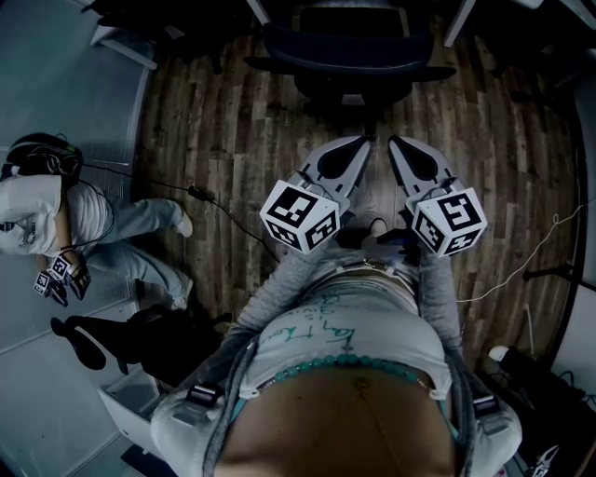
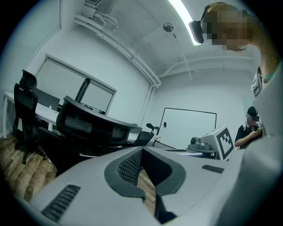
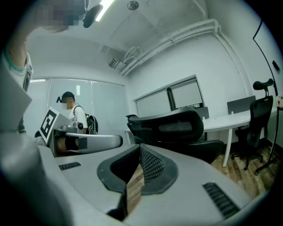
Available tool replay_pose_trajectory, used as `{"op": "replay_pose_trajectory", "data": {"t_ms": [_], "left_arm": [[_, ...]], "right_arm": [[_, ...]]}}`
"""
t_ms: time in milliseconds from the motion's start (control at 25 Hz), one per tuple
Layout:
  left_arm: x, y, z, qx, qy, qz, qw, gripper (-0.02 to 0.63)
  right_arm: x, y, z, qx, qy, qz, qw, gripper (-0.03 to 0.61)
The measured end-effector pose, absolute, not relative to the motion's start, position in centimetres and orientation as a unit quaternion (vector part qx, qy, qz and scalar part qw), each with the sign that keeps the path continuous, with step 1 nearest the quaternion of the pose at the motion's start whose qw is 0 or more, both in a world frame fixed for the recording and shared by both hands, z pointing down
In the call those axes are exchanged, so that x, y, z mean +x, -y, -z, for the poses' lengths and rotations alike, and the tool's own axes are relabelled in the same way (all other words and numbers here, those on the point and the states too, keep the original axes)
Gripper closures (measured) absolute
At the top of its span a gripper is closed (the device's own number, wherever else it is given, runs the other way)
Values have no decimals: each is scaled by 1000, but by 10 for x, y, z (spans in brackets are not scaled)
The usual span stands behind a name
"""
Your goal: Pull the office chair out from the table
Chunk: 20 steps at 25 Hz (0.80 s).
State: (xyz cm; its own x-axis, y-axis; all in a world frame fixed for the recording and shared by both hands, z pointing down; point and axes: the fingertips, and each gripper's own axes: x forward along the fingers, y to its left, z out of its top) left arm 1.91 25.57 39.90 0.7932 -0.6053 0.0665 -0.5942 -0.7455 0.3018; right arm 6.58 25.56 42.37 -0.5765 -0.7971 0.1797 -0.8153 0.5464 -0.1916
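Note:
A black mesh-backed office chair (image 1: 349,58) stands at the top of the head view, pushed in at a white table (image 1: 458,20). Both grippers point toward it and are apart from it. My left gripper (image 1: 365,140) is shut with nothing between its tips. My right gripper (image 1: 392,142) is shut and empty too, right beside the left one. In the left gripper view the chair (image 2: 90,128) shows at mid left, beyond the closed tips (image 2: 142,150). In the right gripper view the chair (image 3: 170,128) stands just past the closed tips (image 3: 139,146), with the table (image 3: 230,120) behind it.
A person (image 1: 56,219) with small grippers stands at the left on the wood floor (image 1: 233,130). A cable (image 1: 200,197) runs across the floor there. Another black chair (image 2: 24,119) stands far left, and one more (image 3: 258,119) far right. A white drawer box (image 1: 130,410) sits lower left.

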Motion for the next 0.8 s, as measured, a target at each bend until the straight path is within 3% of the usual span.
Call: {"op": "replay_pose_trajectory", "data": {"t_ms": [800], "left_arm": [[18,-256,-399,938,308,11,157,603]], "right_arm": [[60,-258,-425,461,877,-133,39,560]]}}
